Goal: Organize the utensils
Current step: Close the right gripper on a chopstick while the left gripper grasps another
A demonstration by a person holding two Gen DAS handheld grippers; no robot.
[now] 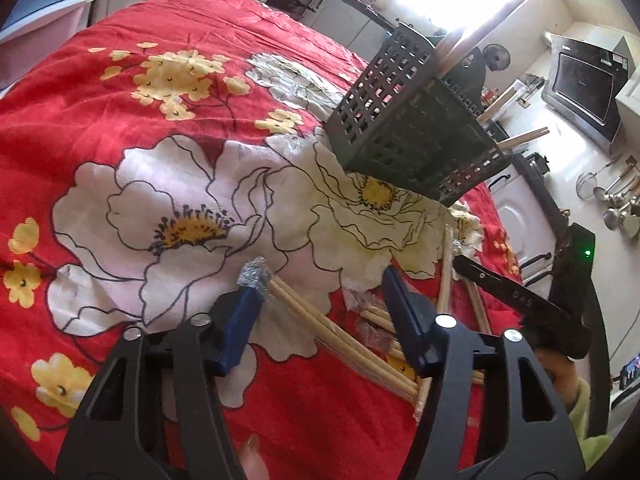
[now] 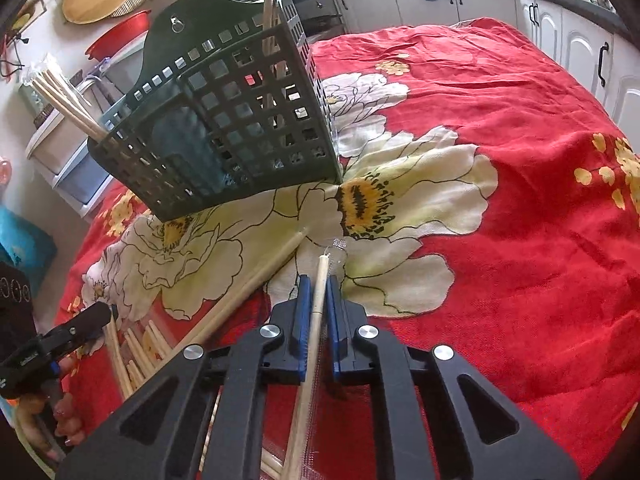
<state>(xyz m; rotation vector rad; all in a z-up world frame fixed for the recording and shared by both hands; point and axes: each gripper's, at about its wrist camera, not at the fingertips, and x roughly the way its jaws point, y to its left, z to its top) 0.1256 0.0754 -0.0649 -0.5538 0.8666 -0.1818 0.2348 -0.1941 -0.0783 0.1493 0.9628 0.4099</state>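
A dark green perforated utensil basket stands on the red floral cloth, with several chopsticks sticking out of its compartments; it also shows in the right wrist view. Loose wooden chopsticks lie on the cloth under my left gripper, which is open and empty above them. My right gripper is shut on one chopstick, which points forward toward the basket. More loose chopsticks lie to its left. The right gripper shows in the left view.
The red floral cloth covers the whole table. Clear plastic wrappers lie among the chopsticks. Kitchen cabinets and a microwave stand beyond the table. Ladles hang on the wall.
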